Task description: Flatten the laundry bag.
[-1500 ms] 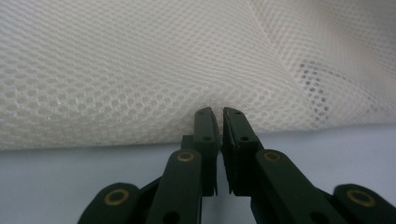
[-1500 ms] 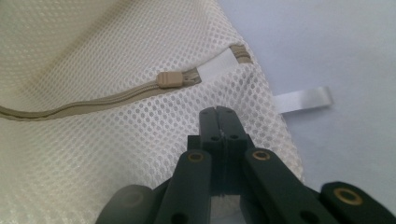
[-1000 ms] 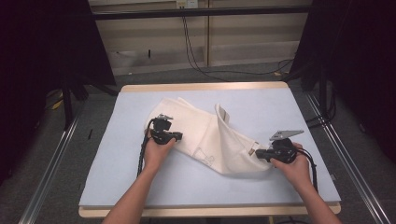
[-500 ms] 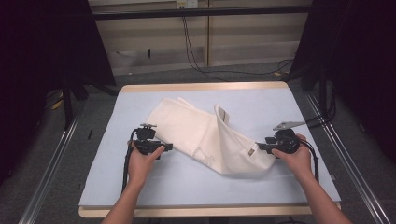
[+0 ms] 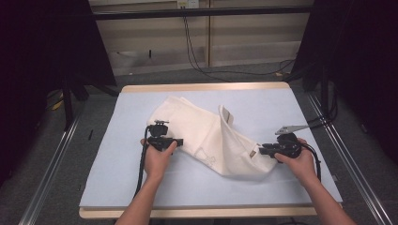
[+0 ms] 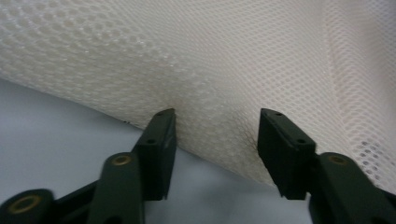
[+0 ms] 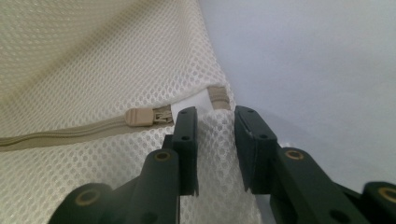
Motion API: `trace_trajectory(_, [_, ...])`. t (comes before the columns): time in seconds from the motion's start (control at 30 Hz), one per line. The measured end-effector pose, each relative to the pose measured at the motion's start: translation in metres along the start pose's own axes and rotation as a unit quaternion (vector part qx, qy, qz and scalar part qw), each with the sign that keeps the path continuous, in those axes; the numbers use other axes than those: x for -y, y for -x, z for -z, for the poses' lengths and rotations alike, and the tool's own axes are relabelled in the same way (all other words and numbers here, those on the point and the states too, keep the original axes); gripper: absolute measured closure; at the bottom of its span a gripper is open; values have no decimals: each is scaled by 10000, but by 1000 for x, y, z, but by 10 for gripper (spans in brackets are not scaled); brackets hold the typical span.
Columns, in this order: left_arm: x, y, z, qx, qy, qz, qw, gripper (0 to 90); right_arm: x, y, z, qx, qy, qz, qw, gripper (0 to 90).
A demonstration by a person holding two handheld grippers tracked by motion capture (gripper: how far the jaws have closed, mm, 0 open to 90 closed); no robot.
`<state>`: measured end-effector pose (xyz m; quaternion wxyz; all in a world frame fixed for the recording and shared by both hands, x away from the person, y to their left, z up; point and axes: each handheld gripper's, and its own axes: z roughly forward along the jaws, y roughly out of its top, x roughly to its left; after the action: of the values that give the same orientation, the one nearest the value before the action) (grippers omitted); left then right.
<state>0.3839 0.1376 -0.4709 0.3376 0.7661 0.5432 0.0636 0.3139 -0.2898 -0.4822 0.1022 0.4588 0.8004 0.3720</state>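
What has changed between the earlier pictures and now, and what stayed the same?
The left gripper drew back off the mesh laundry bag toward the table's left, then returned to its near edge; its jaws have just been closing, with the edge between them. The right gripper stayed at the bag's zipper corner, jaws also closing, mesh between them. The bag kept its place on the table.
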Motion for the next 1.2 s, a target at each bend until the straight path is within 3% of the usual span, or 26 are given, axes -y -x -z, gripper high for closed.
trace_trajectory(0.07, [-6, 1, -2, -48, -104, -16, 9999, 556, 1, 0, 1, -45, -6, -36, 10000, 752])
trace_trajectory(0.13, [-10, -1, -4, -82, -128, -101, 9998, 665, 2, 0, 1, -110, 1, -90, 9999, 780])
trace_trajectory(0.23, [-18, -5, -9, -33, -121, -46, 9999, 769, 3, -2, 1, -184, 2, -154, 9997, 794])
trace_trajectory(0.37, [-32, -7, -15, -193, -108, -201, 9996, 821, 4, -8, 1, -397, 14, -155, 9991, 798])
trace_trajectory(0.43, [-40, -10, -17, -304, -63, -317, 9990, 833, 5, -15, 1, -553, 42, -148, 9984, 804])
trace_trajectory(0.5, [-48, -15, -20, -263, -31, -250, 9993, 831, 6, -21, -1, -634, 40, -45, 9980, 795])
trace_trajectory(0.63, [-46, -12, -13, -240, 1, -366, 9990, 757, 7, -25, -1, -516, 80, 94, 9986, 765])
trace_trajectory(0.73, [-42, -11, -2, -85, 59, -346, 9993, 657, 7, -27, 2, -464, 92, 127, 9988, 713])
trace_trajectory(0.8, [-38, -11, 5, 109, -15, -272, 9996, 658, 7, -27, 3, -435, 94, 146, 9989, 713])
trace_trajectory(0.87, [-33, -4, 11, 432, -22, -278, 9987, 655, 7, -28, 3, -421, 95, 142, 9990, 707])
trace_trajectory(0.93, [-28, 2, 14, 582, -57, -327, 9978, 629, 6, -29, 1, -372, 133, 155, 9991, 686])
trace_trajectory(1.2, [-10, 16, 12, 986, -191, -480, 9938, 519, -3, -29, -2, -299, 180, 112, 9993, 595])
